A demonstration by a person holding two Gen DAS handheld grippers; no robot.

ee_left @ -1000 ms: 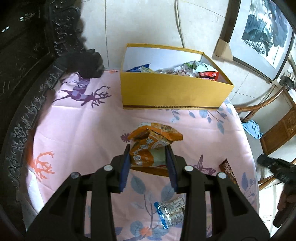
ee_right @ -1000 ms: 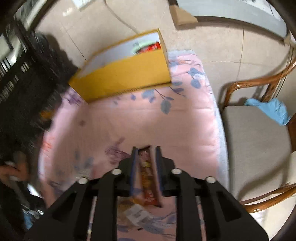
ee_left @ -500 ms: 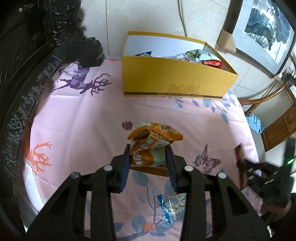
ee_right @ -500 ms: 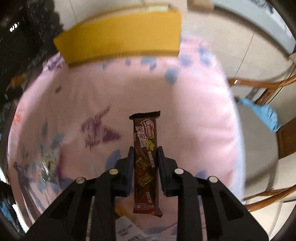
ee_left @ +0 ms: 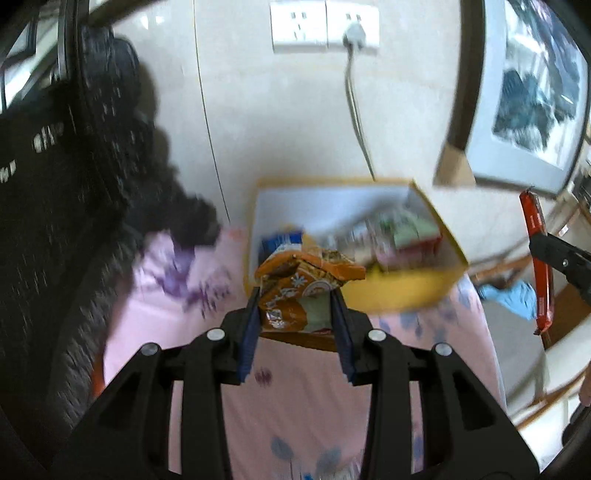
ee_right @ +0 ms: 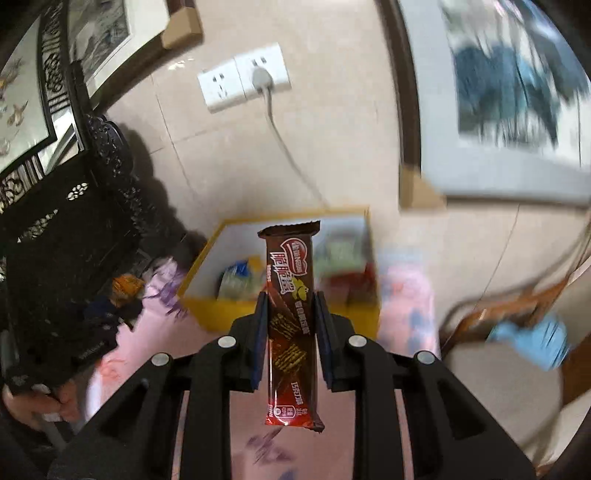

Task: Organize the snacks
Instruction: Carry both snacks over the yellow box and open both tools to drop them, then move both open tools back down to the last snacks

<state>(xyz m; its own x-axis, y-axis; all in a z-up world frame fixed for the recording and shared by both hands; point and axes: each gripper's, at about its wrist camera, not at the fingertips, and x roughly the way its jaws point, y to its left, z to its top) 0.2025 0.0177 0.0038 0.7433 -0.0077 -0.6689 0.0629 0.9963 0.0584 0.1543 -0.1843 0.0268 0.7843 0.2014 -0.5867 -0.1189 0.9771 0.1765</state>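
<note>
My left gripper point(ee_left: 294, 295) is shut on an orange snack bag point(ee_left: 295, 288), held in the air just in front of the yellow box point(ee_left: 399, 291). Several snacks lie inside that box. At the right edge of the left wrist view, the right gripper point(ee_left: 543, 240) carries the wafer bar point(ee_left: 537, 258), seen edge-on. In the right wrist view my right gripper point(ee_right: 289, 299) is shut on a brown chocolate wafer bar point(ee_right: 290, 314), held lengthwise above the table and facing the yellow box point(ee_right: 221, 310). The orange bag point(ee_right: 127, 288) shows small at the left.
The table wears a pink printed cloth point(ee_left: 295, 406). A dark carved cabinet point(ee_left: 55, 221) stands to the left. Behind the box are a wall socket with a plugged cable point(ee_left: 360, 29) and a framed picture point(ee_left: 528, 92). A wooden chair with a blue cloth point(ee_right: 528, 339) sits at the right.
Both grippers rose from the table with their snacks and moved toward the yellow box. The right gripper closed on the wafer bar and lifted it off the cloth.
</note>
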